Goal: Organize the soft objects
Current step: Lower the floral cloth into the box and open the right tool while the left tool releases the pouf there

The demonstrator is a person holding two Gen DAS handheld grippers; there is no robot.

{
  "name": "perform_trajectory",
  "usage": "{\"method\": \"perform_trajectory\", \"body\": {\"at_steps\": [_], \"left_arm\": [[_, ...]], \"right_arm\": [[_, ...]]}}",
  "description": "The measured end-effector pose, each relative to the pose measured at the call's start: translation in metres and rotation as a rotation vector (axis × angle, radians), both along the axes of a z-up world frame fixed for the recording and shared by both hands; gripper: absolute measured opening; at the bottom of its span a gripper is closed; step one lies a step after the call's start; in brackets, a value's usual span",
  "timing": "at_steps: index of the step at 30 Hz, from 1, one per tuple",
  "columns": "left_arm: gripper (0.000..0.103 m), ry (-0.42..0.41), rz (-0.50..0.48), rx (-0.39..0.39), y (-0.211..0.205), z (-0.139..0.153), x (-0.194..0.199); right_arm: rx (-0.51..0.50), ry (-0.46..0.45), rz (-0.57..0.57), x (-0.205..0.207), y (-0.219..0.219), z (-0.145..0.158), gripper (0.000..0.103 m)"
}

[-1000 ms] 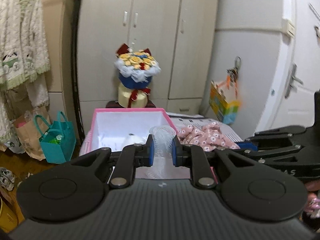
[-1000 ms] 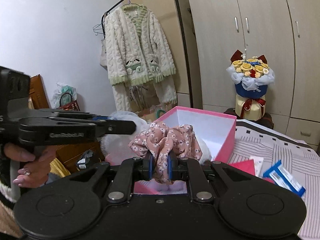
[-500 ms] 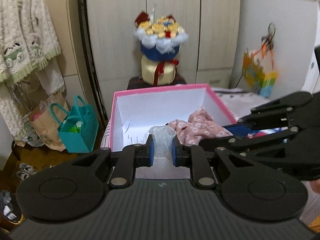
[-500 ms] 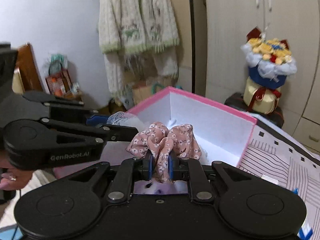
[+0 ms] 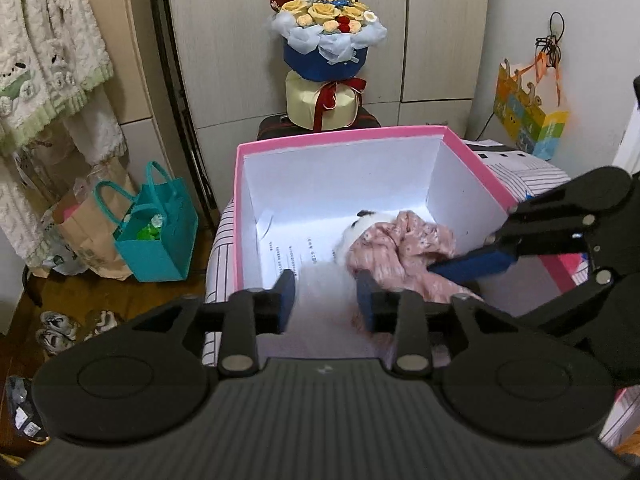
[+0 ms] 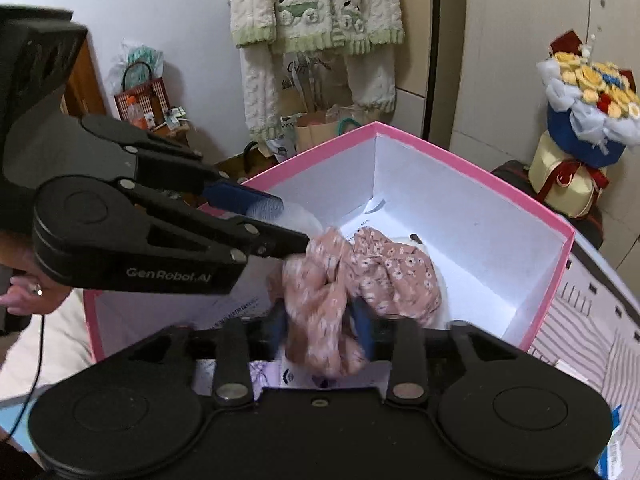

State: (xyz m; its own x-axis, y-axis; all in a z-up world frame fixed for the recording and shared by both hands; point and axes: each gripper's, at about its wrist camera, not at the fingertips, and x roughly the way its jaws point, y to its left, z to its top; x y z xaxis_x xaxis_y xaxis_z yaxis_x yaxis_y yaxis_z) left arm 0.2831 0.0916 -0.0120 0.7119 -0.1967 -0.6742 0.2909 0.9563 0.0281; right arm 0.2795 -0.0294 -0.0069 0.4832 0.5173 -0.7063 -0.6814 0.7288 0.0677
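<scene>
A pink box (image 5: 476,160) with white inner walls stands open; it also shows in the right wrist view (image 6: 472,168). My left gripper (image 5: 326,300) is open over the box's near edge, with a blurred white mesh item (image 5: 316,280) between its jaws. In the right wrist view the mesh item (image 6: 298,218) sits just beyond the left fingertips (image 6: 244,200). My right gripper (image 6: 320,320) has its jaws spread, with a pink floral cloth (image 6: 340,280) loose between them over the box. The cloth (image 5: 404,248) partly covers a white plush toy (image 5: 352,232) inside the box.
A flower bouquet (image 5: 326,52) stands behind the box. A teal bag (image 5: 156,232) and a paper bag (image 5: 84,232) sit on the floor at left. A knitted cardigan (image 6: 316,4) hangs on a rail. The striped bedsheet (image 6: 592,320) lies right of the box.
Both grippers moved forward and down over the box. Both opened: the left let go of the white mesh item, the right loosened on the floral cloth, which is dropping into the box.
</scene>
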Motion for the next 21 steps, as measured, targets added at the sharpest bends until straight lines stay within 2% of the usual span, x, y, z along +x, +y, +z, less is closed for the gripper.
{"method": "perform_trajectory", "body": {"at_steps": [1, 3, 8, 10, 17, 21], "left_arm": [[0.04, -0.004, -0.002, -0.001, 0.001, 0.001, -0.002], [0.044, -0.025, 0.002, -0.008, 0.004, 0.005, -0.008], [0.051, -0.069, 0.006, -0.013, 0.01, 0.018, -0.024], [0.053, -0.079, 0.0, -0.013, 0.012, 0.023, -0.033], [0.063, -0.094, -0.049, -0.016, 0.011, 0.043, -0.065], [0.069, -0.123, -0.084, -0.019, 0.01, 0.057, -0.089]], "right_arm": [[-0.003, -0.005, 0.005, -0.004, 0.001, 0.001, 0.059], [-0.009, -0.017, 0.012, -0.011, 0.001, 0.003, 0.064], [-0.031, -0.05, -0.012, -0.027, 0.001, 0.011, 0.065], [-0.03, -0.061, -0.025, -0.035, -0.001, 0.015, 0.068], [-0.023, -0.079, -0.113, -0.06, -0.014, 0.029, 0.071], [-0.063, -0.125, -0.142, -0.083, -0.022, 0.036, 0.071]]}}
